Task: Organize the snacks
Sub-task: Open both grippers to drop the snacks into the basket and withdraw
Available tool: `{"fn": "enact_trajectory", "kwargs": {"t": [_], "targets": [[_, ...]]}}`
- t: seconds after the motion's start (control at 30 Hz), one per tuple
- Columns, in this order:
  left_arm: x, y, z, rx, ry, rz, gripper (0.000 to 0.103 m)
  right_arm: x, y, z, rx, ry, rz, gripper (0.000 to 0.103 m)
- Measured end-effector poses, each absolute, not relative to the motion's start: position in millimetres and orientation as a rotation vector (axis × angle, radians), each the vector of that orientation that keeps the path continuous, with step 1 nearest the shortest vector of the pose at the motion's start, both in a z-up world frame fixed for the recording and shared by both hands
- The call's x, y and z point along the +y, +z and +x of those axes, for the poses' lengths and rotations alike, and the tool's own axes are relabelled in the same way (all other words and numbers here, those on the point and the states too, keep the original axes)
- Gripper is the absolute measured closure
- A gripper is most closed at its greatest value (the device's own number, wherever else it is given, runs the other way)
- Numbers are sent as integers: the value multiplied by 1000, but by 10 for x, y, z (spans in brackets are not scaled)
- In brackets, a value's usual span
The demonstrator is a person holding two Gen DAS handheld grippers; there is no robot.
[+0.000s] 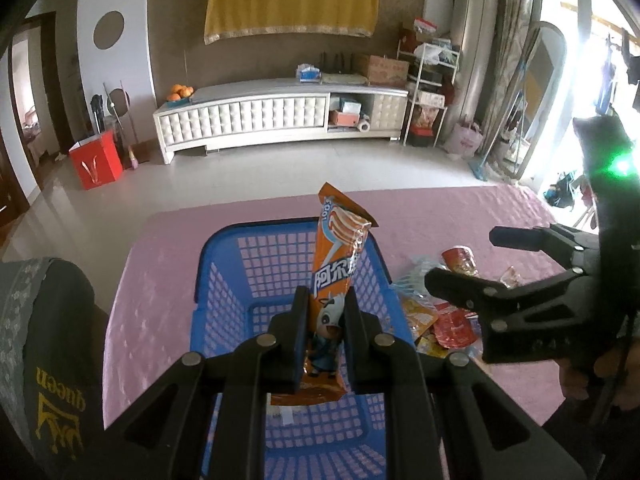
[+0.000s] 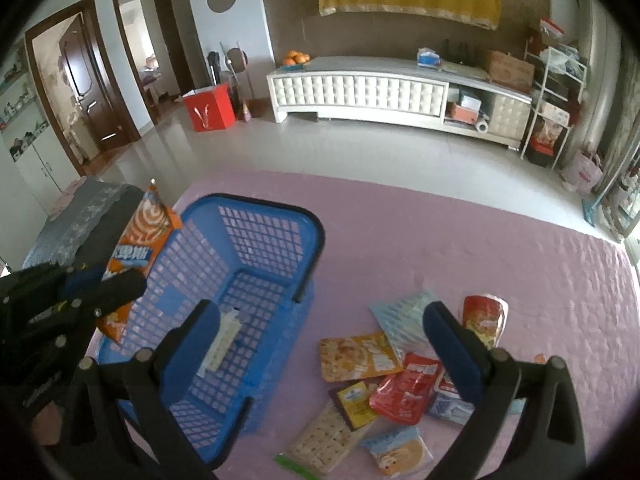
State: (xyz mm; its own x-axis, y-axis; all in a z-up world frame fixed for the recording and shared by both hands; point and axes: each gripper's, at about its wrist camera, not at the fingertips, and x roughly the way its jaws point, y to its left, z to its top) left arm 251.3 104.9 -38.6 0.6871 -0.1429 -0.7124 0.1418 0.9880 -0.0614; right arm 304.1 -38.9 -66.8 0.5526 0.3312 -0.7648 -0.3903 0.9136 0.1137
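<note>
Only right view shows loose snacks (image 2: 376,384).

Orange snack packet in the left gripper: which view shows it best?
The left wrist view: the orange snack packet stands front-on between the left gripper, printing readable, above the blue basket. The right wrist view shows it only sidelong at the frame's left, partly hidden.

basket (image 2: 256,280) on table (image 2: 480,248) | long packet (image 1: 334,276) between left gripper (image 1: 326,320) fingers, above basket | snack pile (image 2: 400,384) on table right of basket, between right gripper (image 2: 324,344) fingers | sideboard (image 2: 380,88) behind table
</note>
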Motion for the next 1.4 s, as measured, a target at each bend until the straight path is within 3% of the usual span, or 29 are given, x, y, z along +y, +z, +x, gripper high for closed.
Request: {"fn": "enact_trajectory", "kwargs": {"t": [0.33, 0.37, 0.4, 0.47, 1.23, 1.4], "targets": [[1077, -686, 2893, 848, -154, 86, 87, -387, -922, 3255, 918, 423, -75, 0], [1109, -688, 2927, 849, -153, 79, 73, -382, -940, 3275, 923, 422, -77, 0], [1141, -701, 2971, 856, -151, 62, 48, -383, -947, 3283, 925, 423, -80, 0], [1216, -708, 3036, 862, -138, 28, 36, -398, -950, 3289, 924, 423, -82, 0], [907, -30, 2229, 784, -150, 2, 37, -761, -224, 2606, 808, 416, -71, 0], [722, 183, 1977, 752, -160, 13, 24, -941, -86, 2401, 774, 398, -69, 0]]}}
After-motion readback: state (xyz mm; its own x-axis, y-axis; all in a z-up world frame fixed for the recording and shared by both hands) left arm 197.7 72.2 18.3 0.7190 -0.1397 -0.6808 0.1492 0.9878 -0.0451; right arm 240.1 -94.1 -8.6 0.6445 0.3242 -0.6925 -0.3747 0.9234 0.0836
